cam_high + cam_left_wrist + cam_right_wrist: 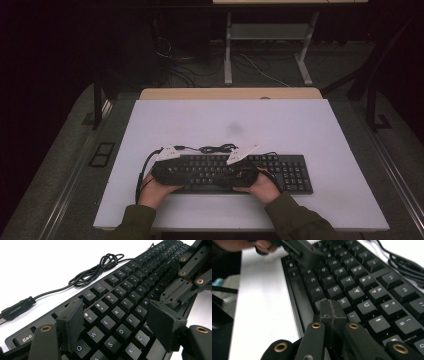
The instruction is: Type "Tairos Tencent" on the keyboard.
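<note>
A black keyboard point(280, 172) lies across the near part of the white table top point(230, 125). Both grippers are over its left half, each in a hand, pointing toward each other. My left gripper point(118, 325) is open, its two pads point(72, 321) wide apart just above the letter keys, with nothing held. My right gripper point(332, 312) is shut with nothing between its pads, and its tip is down at the keys beside H and J. In the high view the left gripper point(187, 175) and right gripper point(227, 176) sit close together.
The keyboard's black cable point(220, 148) lies coiled on the table just behind it, ending in a USB plug point(17, 308). Bare white table lies behind and to the right. Beyond the far edge are desk legs point(228, 50) and floor cables.
</note>
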Tool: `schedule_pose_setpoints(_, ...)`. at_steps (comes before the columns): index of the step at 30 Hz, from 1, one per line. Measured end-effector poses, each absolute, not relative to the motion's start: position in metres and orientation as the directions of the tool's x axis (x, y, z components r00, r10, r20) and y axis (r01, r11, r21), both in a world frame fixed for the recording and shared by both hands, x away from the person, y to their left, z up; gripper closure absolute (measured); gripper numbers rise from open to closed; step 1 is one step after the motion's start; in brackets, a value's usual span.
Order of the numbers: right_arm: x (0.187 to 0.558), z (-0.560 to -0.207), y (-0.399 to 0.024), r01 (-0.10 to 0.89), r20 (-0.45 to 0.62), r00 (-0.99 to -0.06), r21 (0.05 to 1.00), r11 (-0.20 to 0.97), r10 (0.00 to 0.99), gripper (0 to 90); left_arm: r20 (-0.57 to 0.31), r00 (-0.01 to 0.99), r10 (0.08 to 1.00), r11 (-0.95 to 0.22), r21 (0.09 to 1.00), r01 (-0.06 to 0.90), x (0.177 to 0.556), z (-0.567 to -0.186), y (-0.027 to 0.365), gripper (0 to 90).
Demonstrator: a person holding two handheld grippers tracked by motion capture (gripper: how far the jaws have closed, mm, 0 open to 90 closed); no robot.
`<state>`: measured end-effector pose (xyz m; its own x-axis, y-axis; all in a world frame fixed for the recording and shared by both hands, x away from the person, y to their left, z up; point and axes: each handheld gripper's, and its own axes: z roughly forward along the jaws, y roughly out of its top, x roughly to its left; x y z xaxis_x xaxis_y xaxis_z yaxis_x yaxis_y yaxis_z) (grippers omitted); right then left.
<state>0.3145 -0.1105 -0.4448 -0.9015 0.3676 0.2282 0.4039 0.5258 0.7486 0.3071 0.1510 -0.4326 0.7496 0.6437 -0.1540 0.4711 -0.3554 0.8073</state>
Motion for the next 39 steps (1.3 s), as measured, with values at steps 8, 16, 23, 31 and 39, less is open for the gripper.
schedule_pose_setpoints(8,0.314,-0.444,-0.11,0.407,0.231,-0.9,0.747,0.525,0.369,89.4,-0.152,0.75,0.643,-0.356,0.808,0.469,0.307,-0.432,0.151,29.7)
schedule_pose_setpoints(16,0.316,-0.442,-0.113,0.415,0.243,-0.896,0.755,0.507,0.372,89.3,-0.152,0.749,0.645,-0.353,0.81,0.469,0.307,-0.432,0.152,29.6)
schedule_pose_setpoints(23,0.317,-0.439,-0.116,0.42,0.257,-0.893,0.768,0.483,0.369,87.7,-0.152,0.749,0.645,-0.352,0.81,0.468,0.307,-0.432,0.152,29.6)
schedule_pose_setpoints(31,0.32,-0.436,-0.123,0.429,0.266,-0.886,0.781,0.453,0.38,75.1,-0.151,0.751,0.643,-0.357,0.809,0.467,0.307,-0.432,0.152,30.2)
schedule_pose_setpoints(39,0.324,-0.435,-0.129,0.434,0.259,-0.876,0.793,0.428,0.407,55.3,-0.162,0.762,0.627,-0.359,0.808,0.467,0.305,-0.43,0.152,35.1)
